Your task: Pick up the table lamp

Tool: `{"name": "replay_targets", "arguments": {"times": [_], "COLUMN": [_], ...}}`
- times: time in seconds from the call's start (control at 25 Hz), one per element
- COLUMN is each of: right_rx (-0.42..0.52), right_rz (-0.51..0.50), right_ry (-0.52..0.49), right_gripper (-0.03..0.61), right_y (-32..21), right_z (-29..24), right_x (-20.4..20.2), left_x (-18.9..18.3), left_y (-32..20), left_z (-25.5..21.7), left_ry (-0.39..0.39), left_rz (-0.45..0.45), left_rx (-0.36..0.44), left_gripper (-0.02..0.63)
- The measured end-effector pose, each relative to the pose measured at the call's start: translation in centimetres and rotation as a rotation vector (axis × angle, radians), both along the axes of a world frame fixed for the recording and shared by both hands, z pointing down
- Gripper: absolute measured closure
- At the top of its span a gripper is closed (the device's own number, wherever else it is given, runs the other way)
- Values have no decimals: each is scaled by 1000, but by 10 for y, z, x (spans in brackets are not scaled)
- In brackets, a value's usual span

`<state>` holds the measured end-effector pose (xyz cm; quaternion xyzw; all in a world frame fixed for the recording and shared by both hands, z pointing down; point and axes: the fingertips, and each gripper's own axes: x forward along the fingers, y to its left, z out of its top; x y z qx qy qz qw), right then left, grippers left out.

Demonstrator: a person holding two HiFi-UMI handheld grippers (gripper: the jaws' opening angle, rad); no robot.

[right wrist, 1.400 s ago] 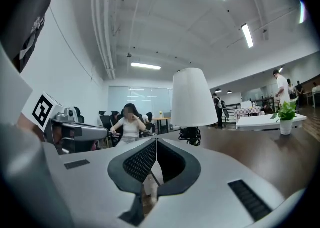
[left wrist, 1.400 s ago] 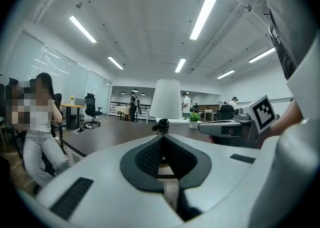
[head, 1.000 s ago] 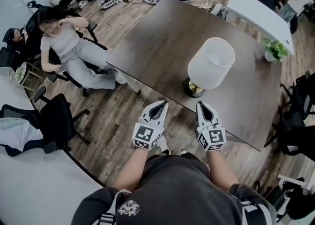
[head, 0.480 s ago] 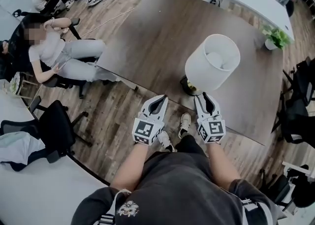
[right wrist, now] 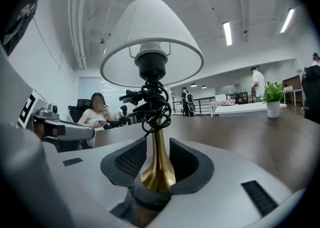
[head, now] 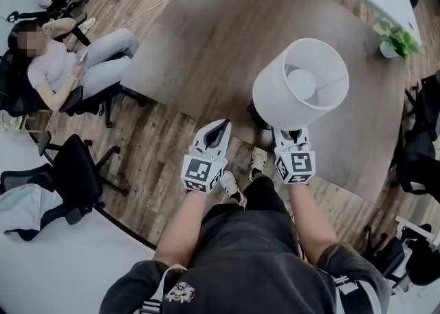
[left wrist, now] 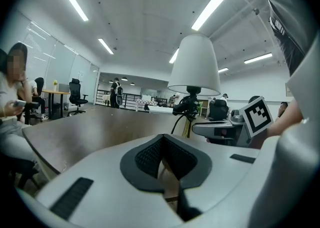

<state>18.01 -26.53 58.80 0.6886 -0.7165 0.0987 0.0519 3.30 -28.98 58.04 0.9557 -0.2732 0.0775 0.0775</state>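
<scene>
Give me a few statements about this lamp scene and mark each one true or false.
1. The lamp shade is white. True.
2. The lamp's brass stem stands between the jaws of the right hand-held gripper. True; those jaws are opening and do not press on it.
3. The left one is gripping the shade. False: the left hand-held gripper holds nothing and sits beside the lamp.
4. A plant stands right against the lamp's base. False: the potted plant is far off, near the dark table's far edge.
5. The cord lies stretched across the table. False: the power cord is wound round the stem under the shade.
</scene>
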Motion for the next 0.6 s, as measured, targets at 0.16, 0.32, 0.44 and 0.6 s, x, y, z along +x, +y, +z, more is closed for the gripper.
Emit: {"name": "replay_targets", "arguments": {"times": [0.16, 0.32, 0.44, 0.6], "right_rx": [20, 42, 57, 58], "right_rz": [-2, -10, -14, -14], "right_ry": [45, 73, 92, 92], "right_gripper": [433, 450, 480, 482], "right_y": [-13, -19, -16, -17], "right_z": [0, 0, -3, -2], "right_x": [3, 4, 3, 1], "left_x": [5, 8, 8, 5], "left_y": [-6, -7, -4, -7], "left_z": [10, 16, 18, 24], "left_ry": [-8, -16, -23, -31], "left_rz": [-3, -2, -6, -9], "left_rx": [-11, -14, -23, -29], "left_gripper": [606, 606, 606, 606]}}
